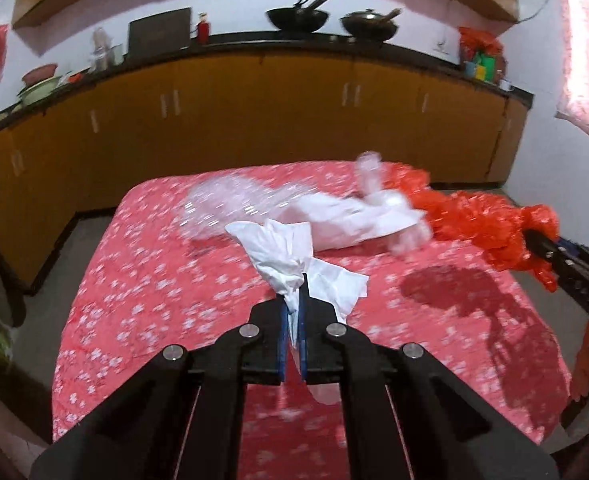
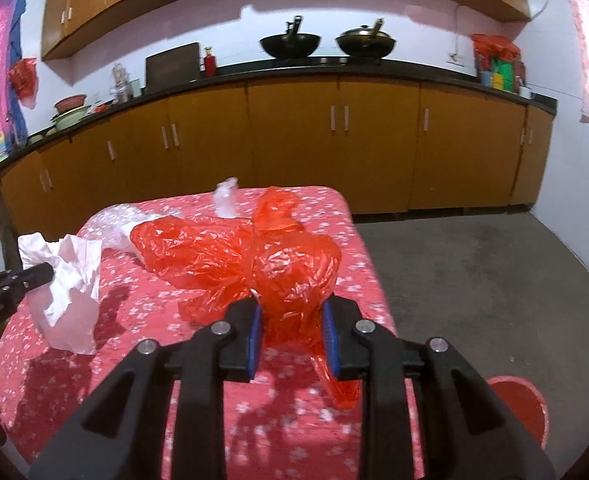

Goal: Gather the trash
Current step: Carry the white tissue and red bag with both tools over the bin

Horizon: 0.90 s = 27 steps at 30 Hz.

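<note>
Left tool (image 1: 293,304) clamped a white tissue (image 1: 290,256); right tool (image 2: 291,312) clamped the red plastic bag (image 2: 254,256) mid-table. Clear plastic wrap (image 1: 230,204) remained near the table (image 1: 142,280)'s far edge, uncollected.

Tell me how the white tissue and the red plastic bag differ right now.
The white tissue is matte crumpled paper; the red plastic bag is glossy, see-through film. The tissue is the smaller bundle; the bag spreads wider across the table. The left tool pinches the tissue with its pads nearly together; the right tool holds the bag with a wider gap. Both are crumpled and gripped.
</note>
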Available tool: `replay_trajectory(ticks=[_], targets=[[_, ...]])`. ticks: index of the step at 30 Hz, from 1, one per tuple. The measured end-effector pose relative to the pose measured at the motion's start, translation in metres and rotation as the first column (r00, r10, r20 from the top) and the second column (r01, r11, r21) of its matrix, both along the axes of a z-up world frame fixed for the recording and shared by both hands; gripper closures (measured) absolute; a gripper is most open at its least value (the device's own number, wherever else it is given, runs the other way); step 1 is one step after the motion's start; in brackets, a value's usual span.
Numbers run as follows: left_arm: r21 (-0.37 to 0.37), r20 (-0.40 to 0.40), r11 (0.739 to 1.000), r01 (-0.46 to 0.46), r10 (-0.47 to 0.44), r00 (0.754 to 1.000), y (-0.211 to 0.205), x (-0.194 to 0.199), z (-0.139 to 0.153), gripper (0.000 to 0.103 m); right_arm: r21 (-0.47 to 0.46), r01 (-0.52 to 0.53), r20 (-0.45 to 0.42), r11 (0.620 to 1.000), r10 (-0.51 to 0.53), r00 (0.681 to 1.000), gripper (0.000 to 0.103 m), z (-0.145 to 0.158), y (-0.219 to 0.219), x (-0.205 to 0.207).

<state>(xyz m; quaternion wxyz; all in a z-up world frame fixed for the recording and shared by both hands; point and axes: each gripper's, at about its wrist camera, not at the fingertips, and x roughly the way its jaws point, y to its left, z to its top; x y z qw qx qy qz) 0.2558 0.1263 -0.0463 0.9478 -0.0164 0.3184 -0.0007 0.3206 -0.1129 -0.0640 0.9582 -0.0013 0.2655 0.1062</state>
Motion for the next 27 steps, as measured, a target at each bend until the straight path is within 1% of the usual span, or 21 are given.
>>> replay_trajectory(ticks=[9,16,19,22,25,27], targets=[[-0.001,0.035,0.993,0.116,-0.116,0.993,-0.054,0.007,0.017,0.099,0.006,0.102,0.016,0.995,-0.102,0.995,0.077,-0.002,-0.038,-0.005],[-0.004,0.043,0.977,0.211,-0.211,0.977,-0.103,0.012,0.020,0.099,0.014,0.197,0.015,0.980,-0.197,0.980,0.077,-0.007,-0.083,-0.009],[-0.012,0.046,0.966,0.257,-0.256,0.966,-0.128,0.015,0.020,0.099,0.014,0.239,0.017,0.971,-0.240,0.971,0.077,-0.008,-0.102,-0.014],[-0.023,0.047,0.951,0.309,-0.308,0.950,-0.155,0.016,0.018,0.099,0.008,0.301,0.020,0.954,-0.301,0.953,0.077,-0.010,-0.129,-0.019],[-0.033,0.042,0.925,0.378,-0.377,0.925,-0.192,0.018,0.013,0.099,0.003,0.359,0.015,0.933,-0.359,0.933,0.077,-0.015,-0.155,-0.027],[-0.040,0.037,0.906,0.421,-0.420,0.907,-0.215,0.017,0.009,0.099,-0.001,0.413,0.002,0.911,-0.413,0.911,0.077,-0.022,-0.181,-0.033]])
